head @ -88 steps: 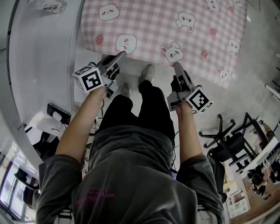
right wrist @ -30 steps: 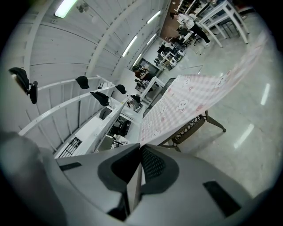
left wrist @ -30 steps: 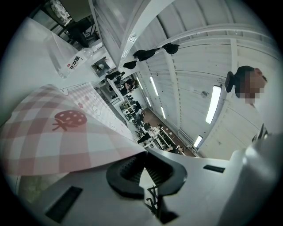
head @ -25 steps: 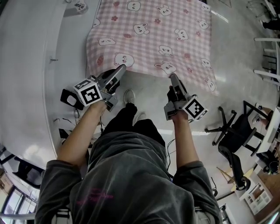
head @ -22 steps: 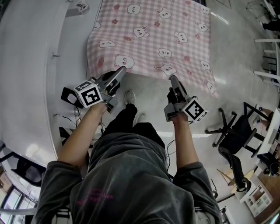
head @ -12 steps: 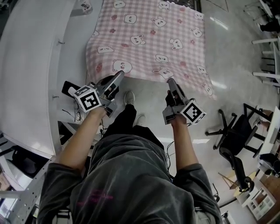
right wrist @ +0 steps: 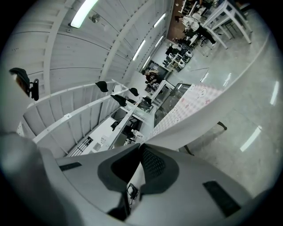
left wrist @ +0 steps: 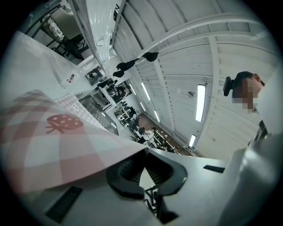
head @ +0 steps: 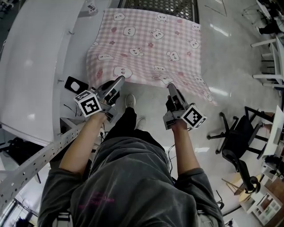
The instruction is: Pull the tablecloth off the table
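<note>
A pink checked tablecloth (head: 151, 48) with bear and rabbit prints stretches from a dark mesh table (head: 164, 5) at the top down to both grippers. My left gripper (head: 121, 80) is shut on the cloth's near left edge, and my right gripper (head: 170, 87) is shut on its near right edge. In the left gripper view the tablecloth (left wrist: 53, 137) with a strawberry print runs into the closed jaws of the left gripper (left wrist: 144, 155). In the right gripper view the tablecloth (right wrist: 212, 101) shows its white underside and runs into the closed right gripper (right wrist: 140, 150).
A long white table (head: 40, 57) runs along the left, with a plastic bag (head: 92, 8) at its far end. A perforated metal beam (head: 31, 166) crosses the lower left. Black office chairs (head: 235, 150) stand at the right. The person's legs and shoes (head: 130, 101) are below the cloth.
The person has stepped back with both grippers holding the cloth. More of the cloth has slid off the table, whose dark mesh top now shows at the far end.
</note>
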